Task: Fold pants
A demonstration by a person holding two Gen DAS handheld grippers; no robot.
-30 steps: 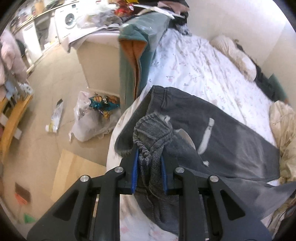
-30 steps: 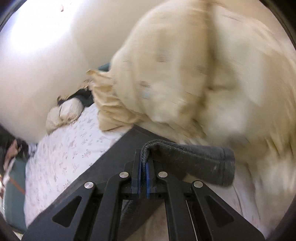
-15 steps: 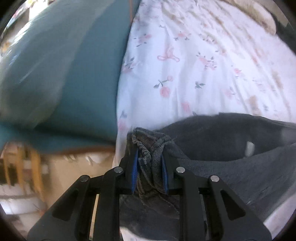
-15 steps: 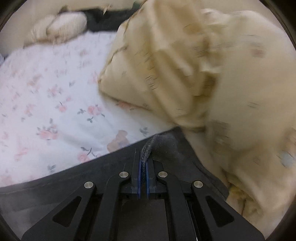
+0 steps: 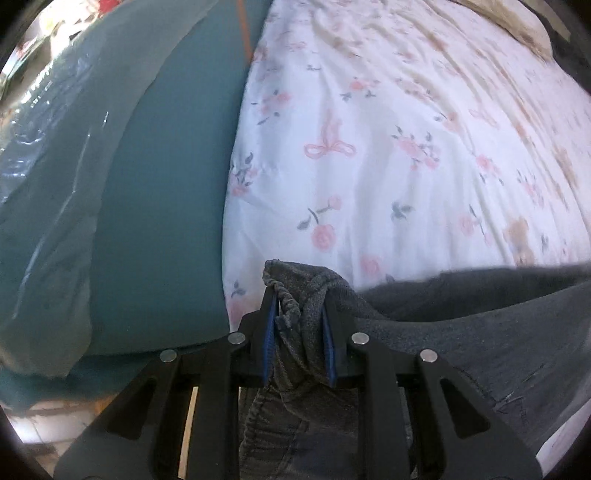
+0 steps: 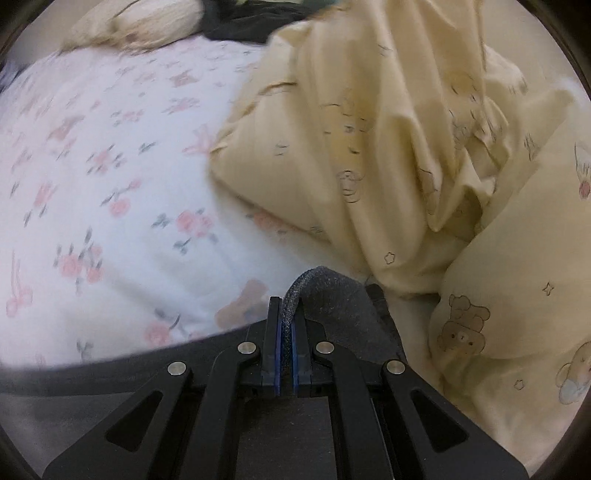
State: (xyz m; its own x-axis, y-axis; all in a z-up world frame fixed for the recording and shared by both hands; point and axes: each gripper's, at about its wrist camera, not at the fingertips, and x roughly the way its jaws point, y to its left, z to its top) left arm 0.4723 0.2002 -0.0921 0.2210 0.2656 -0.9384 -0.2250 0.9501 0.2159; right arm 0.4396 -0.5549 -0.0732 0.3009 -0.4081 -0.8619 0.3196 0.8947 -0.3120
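Both grippers clamp the pants (image 5: 461, 332): left gripper (image 5: 300, 325) pinches bunched waistband, right gripper (image 6: 286, 325) a thin edge; fabric stretches sideways between them.

A white bed sheet (image 5: 388, 147) printed with pink flowers fills the centre. A teal cover (image 5: 159, 206) occupies the left. Cream bear-print bedding (image 6: 424, 129) heaps upper right; a beige pillow (image 6: 140, 26) lies top left.

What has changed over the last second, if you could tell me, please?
Both grippers carried the pants across and down toward the floral sheet, which now fills each view. Unchanged: left gripper shut on bunched waistband, right gripper on a thin edge.
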